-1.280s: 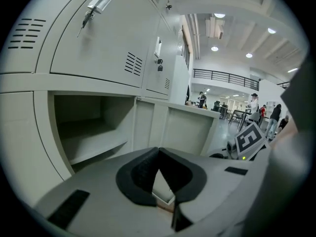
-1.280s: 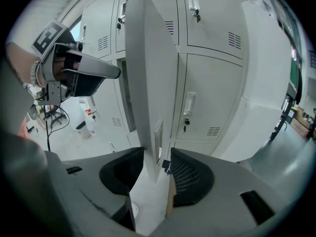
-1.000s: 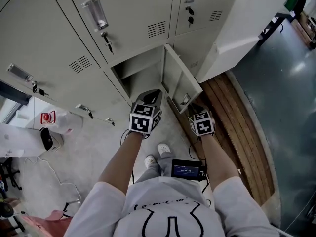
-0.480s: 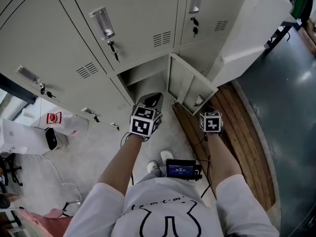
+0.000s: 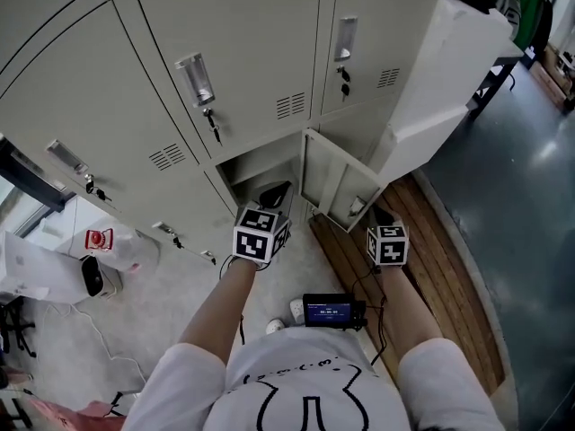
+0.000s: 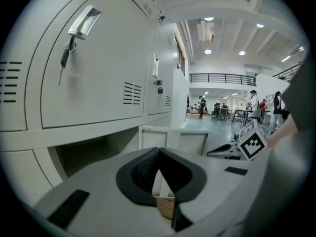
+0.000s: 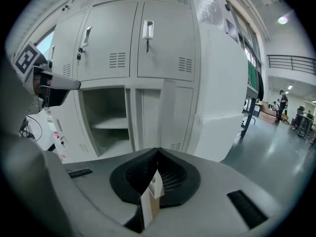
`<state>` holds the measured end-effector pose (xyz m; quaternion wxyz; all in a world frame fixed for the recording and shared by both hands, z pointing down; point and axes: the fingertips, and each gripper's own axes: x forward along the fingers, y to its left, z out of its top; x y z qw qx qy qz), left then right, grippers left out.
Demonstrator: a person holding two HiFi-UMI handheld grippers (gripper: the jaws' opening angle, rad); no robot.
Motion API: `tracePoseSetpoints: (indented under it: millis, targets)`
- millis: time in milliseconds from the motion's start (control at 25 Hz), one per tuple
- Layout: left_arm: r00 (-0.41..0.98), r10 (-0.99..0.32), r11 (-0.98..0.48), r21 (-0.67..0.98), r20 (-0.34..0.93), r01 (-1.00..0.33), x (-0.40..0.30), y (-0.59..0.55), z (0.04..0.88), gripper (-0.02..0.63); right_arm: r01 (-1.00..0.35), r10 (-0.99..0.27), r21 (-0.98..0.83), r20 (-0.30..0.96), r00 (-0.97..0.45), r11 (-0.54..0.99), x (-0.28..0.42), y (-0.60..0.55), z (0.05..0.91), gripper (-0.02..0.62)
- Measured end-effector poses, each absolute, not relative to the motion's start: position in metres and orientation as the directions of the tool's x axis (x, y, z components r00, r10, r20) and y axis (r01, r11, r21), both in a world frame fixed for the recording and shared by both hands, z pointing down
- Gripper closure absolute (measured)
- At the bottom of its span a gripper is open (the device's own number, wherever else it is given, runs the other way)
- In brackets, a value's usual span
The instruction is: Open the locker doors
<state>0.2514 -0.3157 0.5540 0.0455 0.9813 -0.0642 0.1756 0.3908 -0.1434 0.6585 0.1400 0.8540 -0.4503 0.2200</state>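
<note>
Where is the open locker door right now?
Head view, centre-right: the open door stands swung out from the right edge of the bottom compartment, over the wooden boards.

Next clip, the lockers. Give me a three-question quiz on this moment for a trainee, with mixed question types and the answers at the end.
1. True or false: the right claw is gripping the open door.
2. How many locker doors in view stand open? A) none B) one C) three
3. Fill in: inside the open compartment there is a single ___.
Key: 1 false; the claw is shut on nothing and is clear of the door. 2 B. 3 shelf.
</note>
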Motion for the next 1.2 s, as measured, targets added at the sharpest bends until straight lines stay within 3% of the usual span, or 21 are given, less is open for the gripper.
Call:
tracePoseSetpoints:
  millis: [640,1200]
  targets:
    - [0.988,-0.131,-0.991,0.005,0.086,-0.132,0.239,-0.324,0.418,0.58,-0.913,-0.921,0.237,0.128,0.367,-0.331,0.334,-0.22,0.449,0.589]
    - [0.982,-0.104,-0.984,-0.127,-0.159,-0.125,0.206,-0.32,0.289,0.58,-0.895,-0.974,0.404,-0.188,0.123,-0.191,0.242,-0.286,0.287,0.589]
